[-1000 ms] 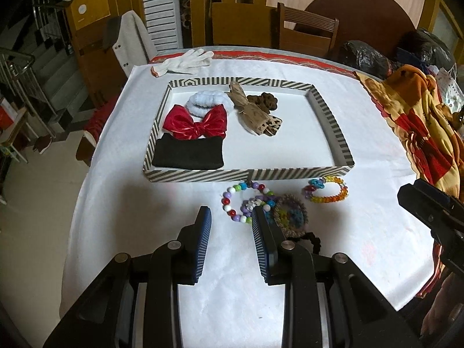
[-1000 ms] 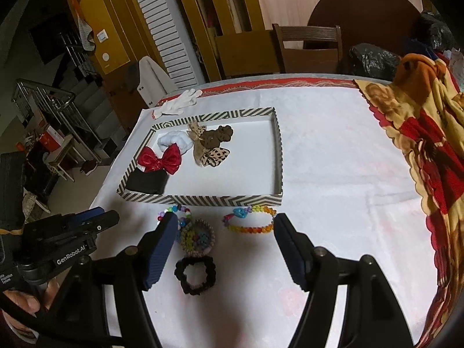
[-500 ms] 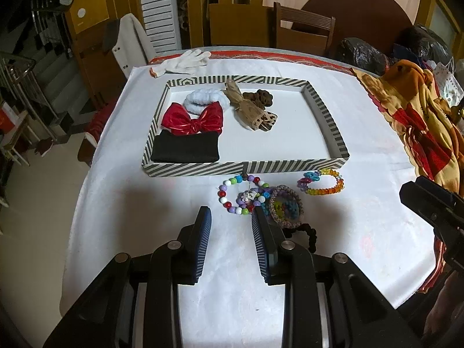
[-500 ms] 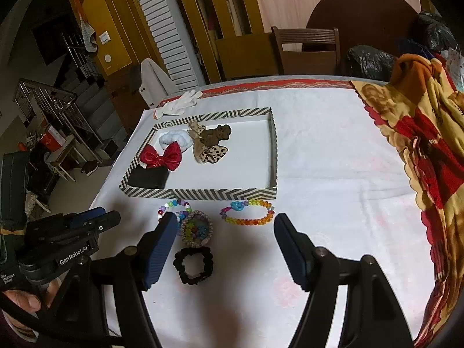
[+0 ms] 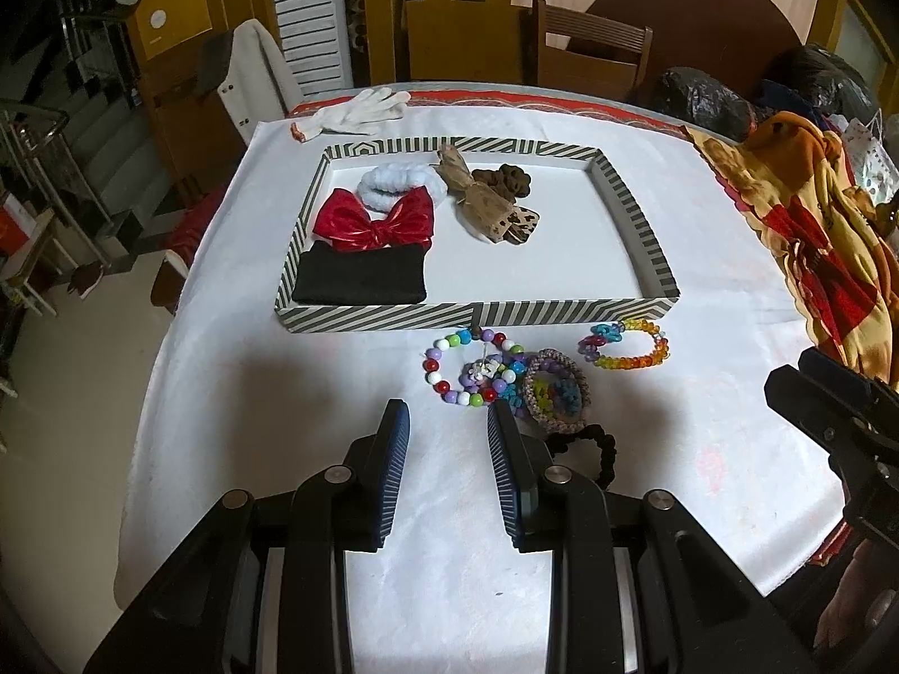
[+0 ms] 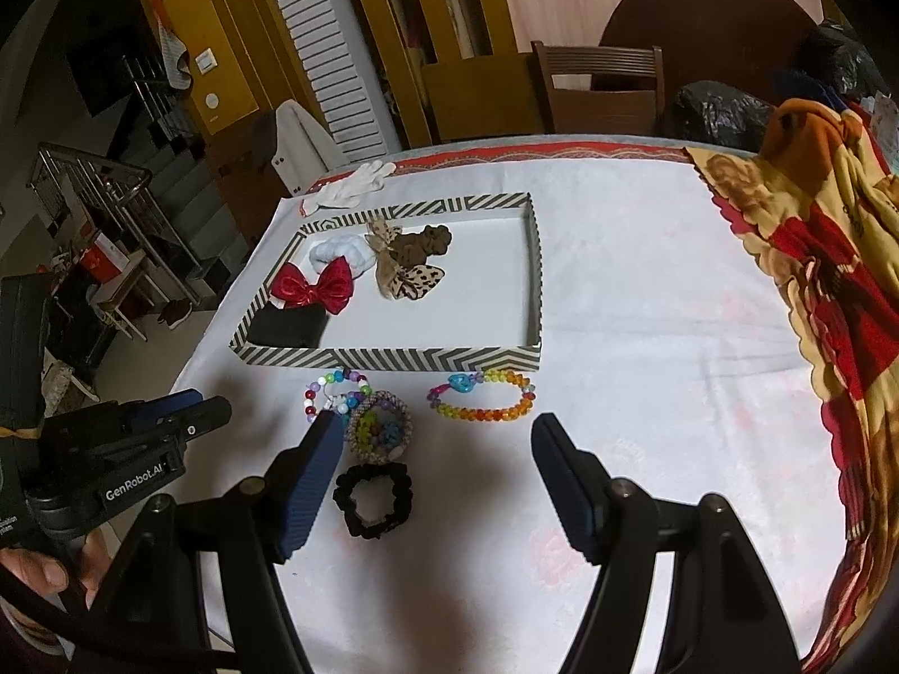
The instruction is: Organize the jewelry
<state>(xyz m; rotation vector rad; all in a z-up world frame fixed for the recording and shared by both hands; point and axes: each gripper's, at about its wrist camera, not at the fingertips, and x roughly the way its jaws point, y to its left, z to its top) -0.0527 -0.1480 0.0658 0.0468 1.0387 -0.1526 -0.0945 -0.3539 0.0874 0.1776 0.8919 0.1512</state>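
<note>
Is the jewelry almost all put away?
Partly. The striped tray already holds the red bow and other hair pieces. Both hand-held grippers are empty. Two beaded bracelets, a woven one and the black scrunchie still lie outside.

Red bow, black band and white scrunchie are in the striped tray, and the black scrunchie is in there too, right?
Not quite. The red bow, black band and white scrunchie are in the striped tray, but the black scrunchie lies on the tablecloth outside it, between the open fingers of the right gripper, as the right wrist view shows.
</note>
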